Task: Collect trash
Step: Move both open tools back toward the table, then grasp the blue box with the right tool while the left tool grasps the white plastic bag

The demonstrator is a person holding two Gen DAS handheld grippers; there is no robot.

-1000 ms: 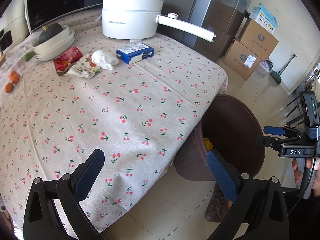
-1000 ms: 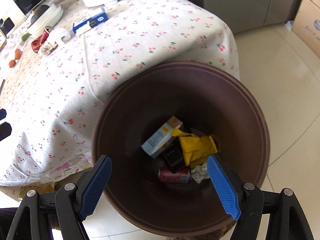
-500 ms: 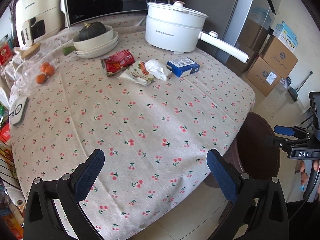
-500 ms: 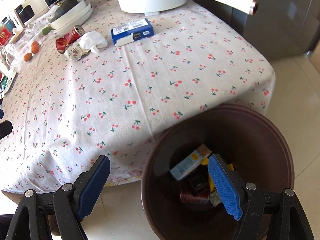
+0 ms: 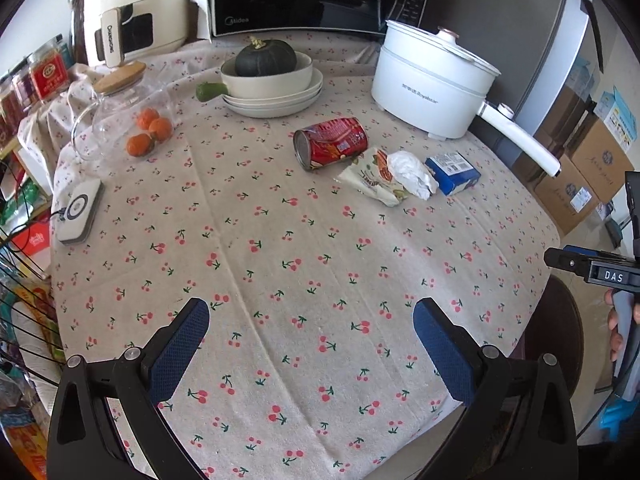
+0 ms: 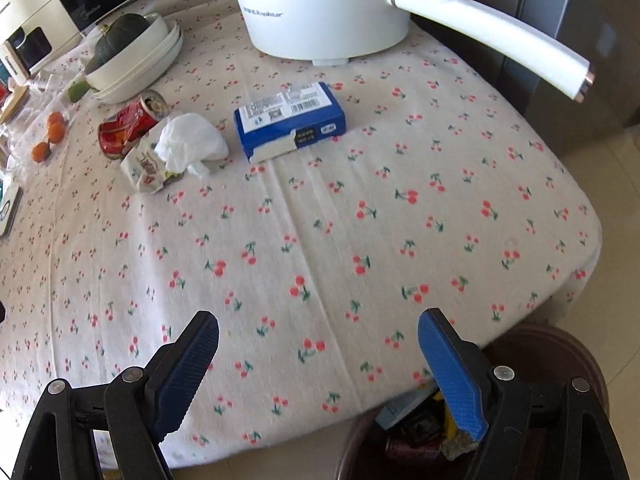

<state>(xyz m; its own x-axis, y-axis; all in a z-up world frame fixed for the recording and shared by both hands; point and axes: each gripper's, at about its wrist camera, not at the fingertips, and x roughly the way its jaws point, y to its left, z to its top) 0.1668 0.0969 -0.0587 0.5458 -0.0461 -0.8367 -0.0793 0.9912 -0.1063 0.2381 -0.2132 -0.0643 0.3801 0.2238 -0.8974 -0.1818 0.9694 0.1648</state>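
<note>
Both units are empty, with blue-padded fingers spread wide: the left hand-held gripper [image 5: 311, 344] hovers over the near part of the bench [image 5: 280, 272], and the right hand-held gripper [image 6: 318, 356] hovers over the bench's near right corner. The bench carries a cherry-print cloth. Four trash items lie in a row toward its far right side: a red can [image 5: 331, 148] on its side, a printed wrapper [image 5: 374, 178] just beside it, a crumpled white tissue [image 5: 412, 174] resting on the wrapper, and a blue box [image 5: 453, 173] next to the tissue. A white electric pot [image 5: 432, 84] stands behind the box. A brown trash bin [image 6: 544, 364] sits on the floor below the bench's near right corner; discarded items show inside it, partly hidden by the right finger.
</note>
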